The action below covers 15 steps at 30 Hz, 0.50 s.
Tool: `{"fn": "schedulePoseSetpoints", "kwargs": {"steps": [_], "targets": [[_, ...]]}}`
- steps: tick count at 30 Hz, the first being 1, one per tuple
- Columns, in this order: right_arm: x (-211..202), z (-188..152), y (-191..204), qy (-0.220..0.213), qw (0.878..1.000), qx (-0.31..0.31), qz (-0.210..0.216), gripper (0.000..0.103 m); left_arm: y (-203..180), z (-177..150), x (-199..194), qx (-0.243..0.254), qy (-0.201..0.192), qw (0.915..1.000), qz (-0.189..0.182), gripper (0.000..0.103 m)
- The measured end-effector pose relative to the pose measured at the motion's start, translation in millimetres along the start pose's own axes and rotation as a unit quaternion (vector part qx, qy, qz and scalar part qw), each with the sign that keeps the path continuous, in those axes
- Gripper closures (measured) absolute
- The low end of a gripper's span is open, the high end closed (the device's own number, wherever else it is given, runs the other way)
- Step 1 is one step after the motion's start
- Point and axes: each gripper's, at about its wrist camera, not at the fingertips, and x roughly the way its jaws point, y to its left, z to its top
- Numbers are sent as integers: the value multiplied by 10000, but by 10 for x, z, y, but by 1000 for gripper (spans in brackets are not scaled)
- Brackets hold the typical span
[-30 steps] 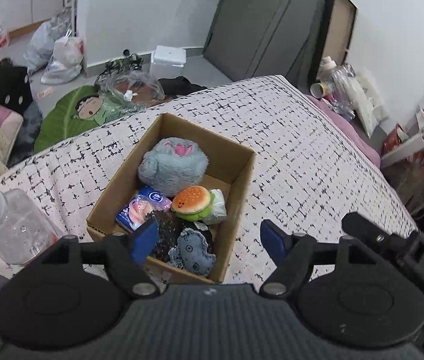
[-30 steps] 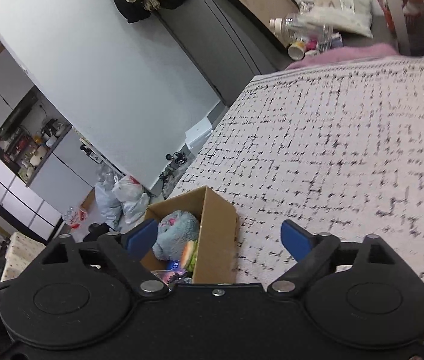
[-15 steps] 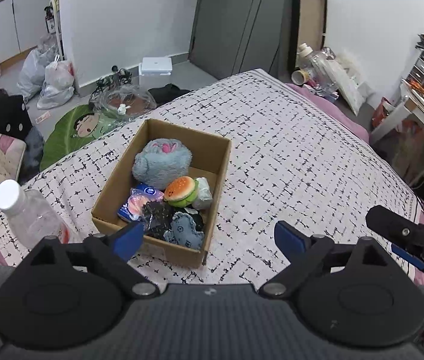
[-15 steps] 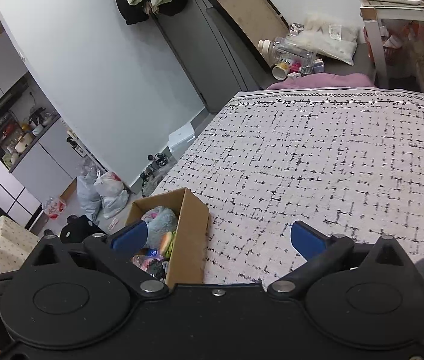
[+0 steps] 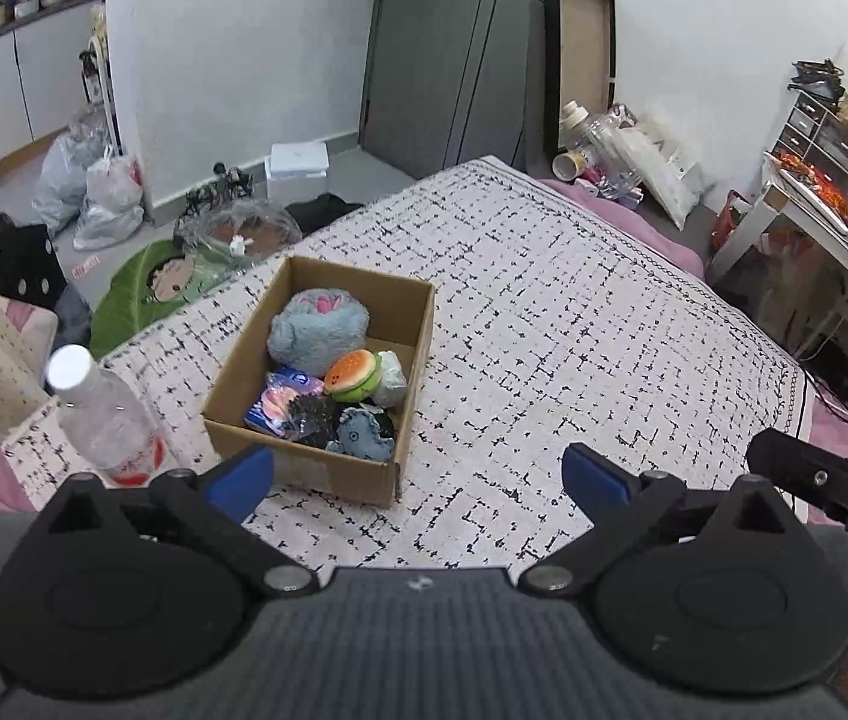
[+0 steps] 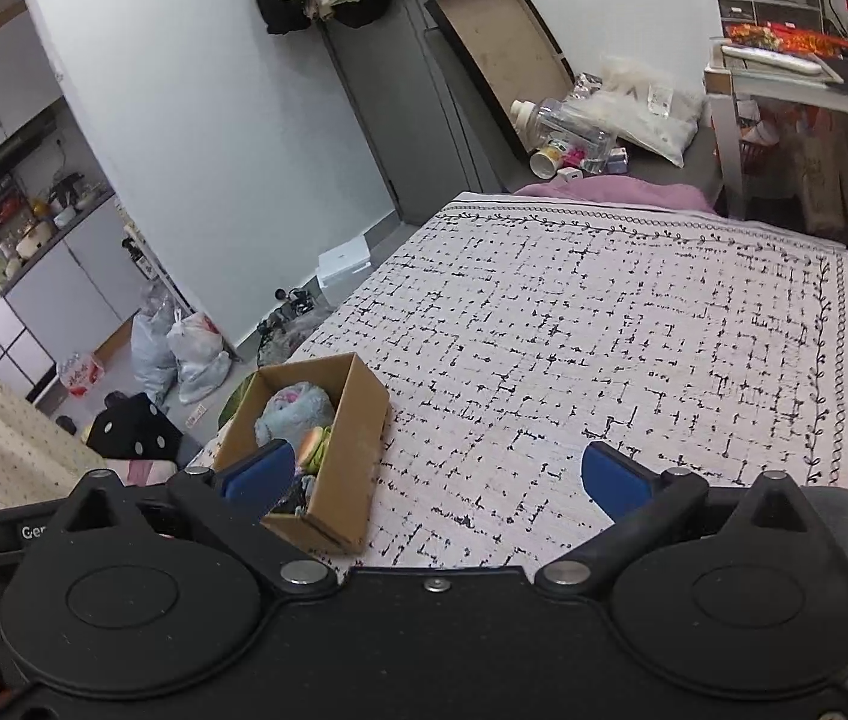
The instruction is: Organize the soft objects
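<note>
on the bed (image 5: 574,300), a cardboard box (image 5: 417,348) full of soft toys.
i see my left tool (image 5: 417,474) and right tool (image 6: 436,474) both spread wide, holding nothing, above the bedspread.

Bedspread (image 5: 574,324) open right of box (image 5: 411,360); bottle (image 5: 102,414) crowds box's left.

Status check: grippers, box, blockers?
Left gripper open, empty. Right gripper open, empty. Soft toys in cardboard box on bed. Water bottle beside box, not blocking.
</note>
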Motion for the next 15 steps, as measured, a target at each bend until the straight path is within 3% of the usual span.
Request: {"fn": "schedulePoseSetpoints", "kwargs": {"steps": [15], "targets": [[-443, -95, 226, -85, 9981, -595, -165, 0, -2, -127, -536, 190, -360, 9992, -47, 1]]}}
